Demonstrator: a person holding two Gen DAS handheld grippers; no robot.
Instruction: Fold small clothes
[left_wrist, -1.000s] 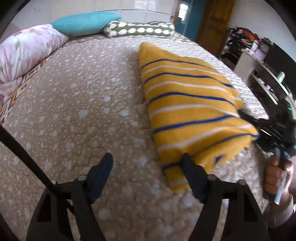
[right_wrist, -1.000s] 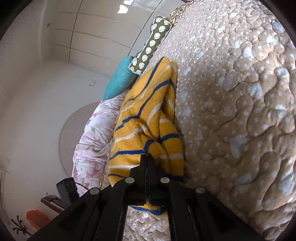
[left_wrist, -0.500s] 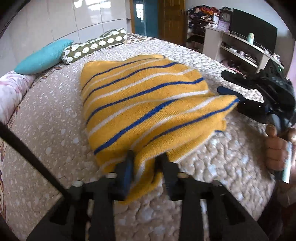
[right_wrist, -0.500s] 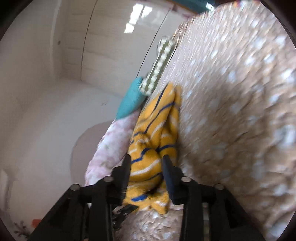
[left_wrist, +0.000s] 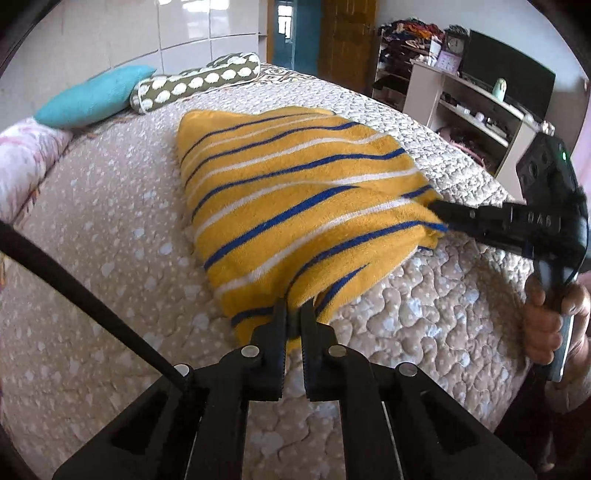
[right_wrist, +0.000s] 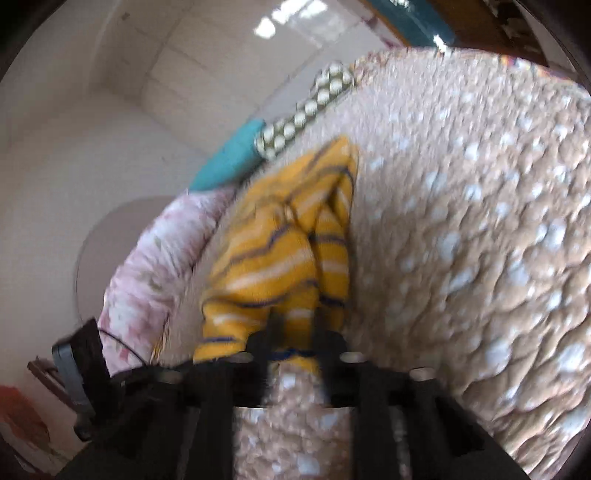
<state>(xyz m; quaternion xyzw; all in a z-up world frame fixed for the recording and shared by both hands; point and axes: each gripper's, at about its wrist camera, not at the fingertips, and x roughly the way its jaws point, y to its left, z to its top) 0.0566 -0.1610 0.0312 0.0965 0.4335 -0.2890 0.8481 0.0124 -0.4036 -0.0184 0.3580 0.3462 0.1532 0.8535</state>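
Yellow knit garment with blue and white stripes (left_wrist: 295, 206) on quilted beige bed (left_wrist: 110, 229): soft, light, floppy, likely sags. Left gripper (left_wrist: 293, 314) jaws clamped on near hem; right gripper (right_wrist: 293, 332) jaws closing around right corner. Best hold: corners.

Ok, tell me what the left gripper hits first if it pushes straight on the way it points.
The left gripper is already shut on the near edge of the yellow striped garment, so that knit comes first, probably with the quilted bedspread beneath.

Fuzzy knit sweater (left_wrist: 295, 206); quilted matt bedspread (left_wrist: 110, 229); glossy wall tiles (left_wrist: 207, 26)
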